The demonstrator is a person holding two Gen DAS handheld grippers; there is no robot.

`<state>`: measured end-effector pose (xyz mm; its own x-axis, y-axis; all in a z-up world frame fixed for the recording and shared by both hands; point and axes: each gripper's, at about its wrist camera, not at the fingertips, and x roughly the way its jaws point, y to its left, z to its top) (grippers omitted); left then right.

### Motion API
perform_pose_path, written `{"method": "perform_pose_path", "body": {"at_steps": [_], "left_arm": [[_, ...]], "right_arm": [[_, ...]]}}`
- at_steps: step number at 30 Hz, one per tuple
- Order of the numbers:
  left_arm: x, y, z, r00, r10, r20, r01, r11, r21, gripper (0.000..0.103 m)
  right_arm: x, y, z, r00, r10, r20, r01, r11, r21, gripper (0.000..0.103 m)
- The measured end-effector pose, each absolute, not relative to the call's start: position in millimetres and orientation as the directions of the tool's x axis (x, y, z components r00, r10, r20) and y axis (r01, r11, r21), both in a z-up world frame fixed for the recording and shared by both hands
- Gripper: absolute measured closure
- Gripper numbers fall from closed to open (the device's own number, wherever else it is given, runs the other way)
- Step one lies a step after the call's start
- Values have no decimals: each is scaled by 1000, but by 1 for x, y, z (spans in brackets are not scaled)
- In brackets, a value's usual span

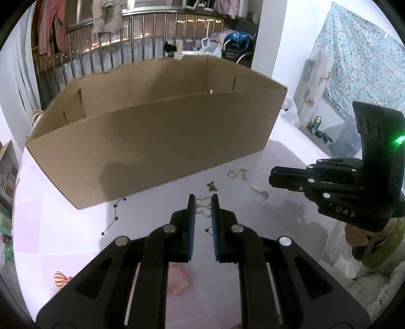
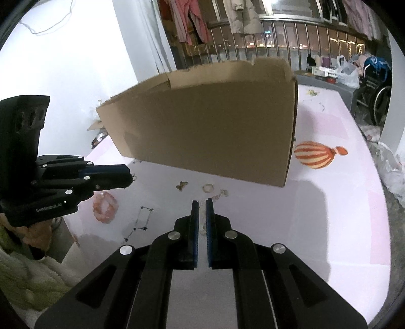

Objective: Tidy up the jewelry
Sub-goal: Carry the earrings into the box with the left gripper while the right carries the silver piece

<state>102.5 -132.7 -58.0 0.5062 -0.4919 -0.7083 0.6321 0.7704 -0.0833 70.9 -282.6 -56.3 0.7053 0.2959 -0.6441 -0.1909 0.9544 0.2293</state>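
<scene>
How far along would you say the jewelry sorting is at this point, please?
Early. Nothing visible in the cardboard box. The left hand-held gripper pinches a gold looped piece. A ring, butterfly charm, pink bracelet and star chain remain on the table.

A pale pink tabletop (image 2: 341,227) printed with an orange-striped hot-air balloon (image 2: 314,154) fills the foreground under cool, dim light. Behind it stand white walls (image 2: 76,63) and a grey metal balcony railing (image 1: 114,40) with hanging clothes (image 1: 106,15). A blue patterned cloth (image 1: 354,58) hangs against one wall.
</scene>
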Motion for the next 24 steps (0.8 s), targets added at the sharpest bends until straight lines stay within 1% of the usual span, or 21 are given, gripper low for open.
{"method": "perform_pose_path", "body": {"at_steps": [6,11,14,16,19,21,24], "left_arm": [[88,-127,-32,539,-530,-654,655,753,-70,92],[80,-119,1,568,-579,-585,680,731,-64,92],[89,-117,27,599,-590,-541,680,732,-44,92],[100,-116,38,604,-595,-530,678,733,-50,92],[128,-119,50,591,-606,-532,682,728,-71,92],[151,-125,56,567,-615,-548,691,717,-89,92],[196,-140,51,504,-615,-606,688,710,-150,92]], "right_arm": [[57,-279,-28,748,283,-601,-201,959,202,97],[55,-277,9,795,291,-532,-243,957,161,97],[63,-279,31,813,303,-497,-272,953,136,97],[73,-282,44,823,315,-472,-291,949,125,97],[99,-290,55,826,326,-461,-306,945,120,97],[116,-294,56,816,338,-469,-312,940,135,97],[144,-297,55,794,345,-500,-317,937,144,97]]}}
